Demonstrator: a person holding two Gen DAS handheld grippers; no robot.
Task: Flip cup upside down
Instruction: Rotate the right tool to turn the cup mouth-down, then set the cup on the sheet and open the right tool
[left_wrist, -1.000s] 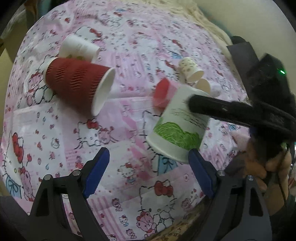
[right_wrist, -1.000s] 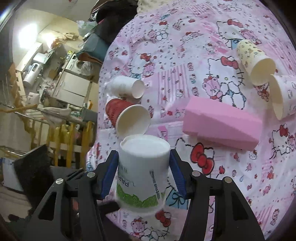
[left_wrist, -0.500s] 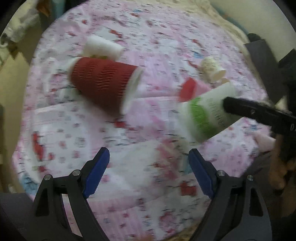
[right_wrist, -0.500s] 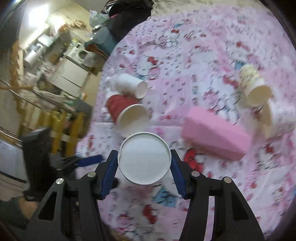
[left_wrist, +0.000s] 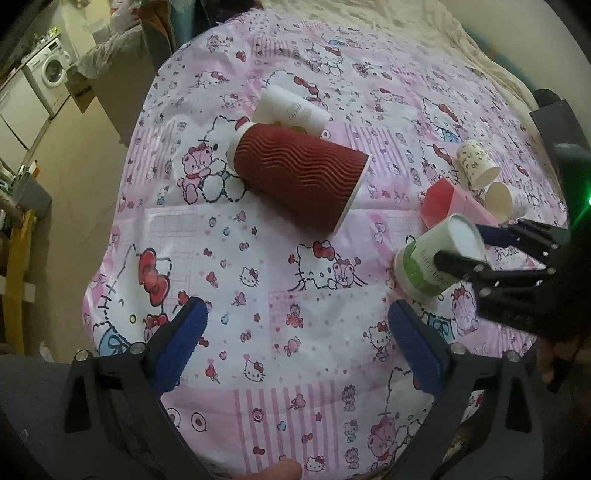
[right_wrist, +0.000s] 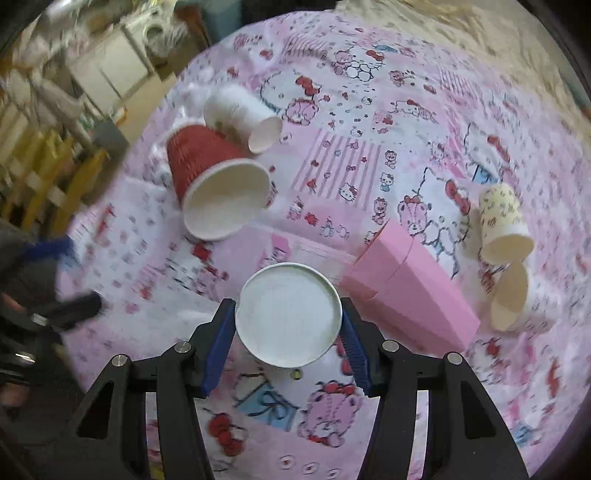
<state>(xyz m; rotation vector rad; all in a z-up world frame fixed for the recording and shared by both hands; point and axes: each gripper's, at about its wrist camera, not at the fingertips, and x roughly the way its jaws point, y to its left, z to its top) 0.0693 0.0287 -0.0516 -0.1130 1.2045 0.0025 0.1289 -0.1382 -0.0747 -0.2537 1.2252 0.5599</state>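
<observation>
Pink cartoon-print bedsheet (left_wrist: 280, 280) covering the work surface, with a washing machine (left_wrist: 50, 70) showing in the room behind. Lying on their sides on the sheet: a red ribbed cup (left_wrist: 299, 177), a white cup (left_wrist: 291, 110) touching it on the far side, a pink box (right_wrist: 410, 299), and two small cups, one patterned (right_wrist: 502, 225) and one plain (right_wrist: 517, 299), just beside the box.

Right gripper (right_wrist: 288, 332) pinching the task's cup (right_wrist: 288, 314), a white paper cup with a green band, both blue pads pressing its wall from opposite sides. In the right wrist view, flat closed base facing the camera; in the left wrist view, the same cup (left_wrist: 436, 258) appearing inverted, rim downward and base up, somewhat tilted. Impossible telling whether the rim is touching the sheet.

Left gripper (left_wrist: 295, 343) hovering low over the sheet, fingers spread wide, holding nothing, well apart from the red cup.

Judged progress: turning over largely done; remaining, by estimate, levelling the cup, seating the rim flat on the soft sheet, and letting go without tipping it
</observation>
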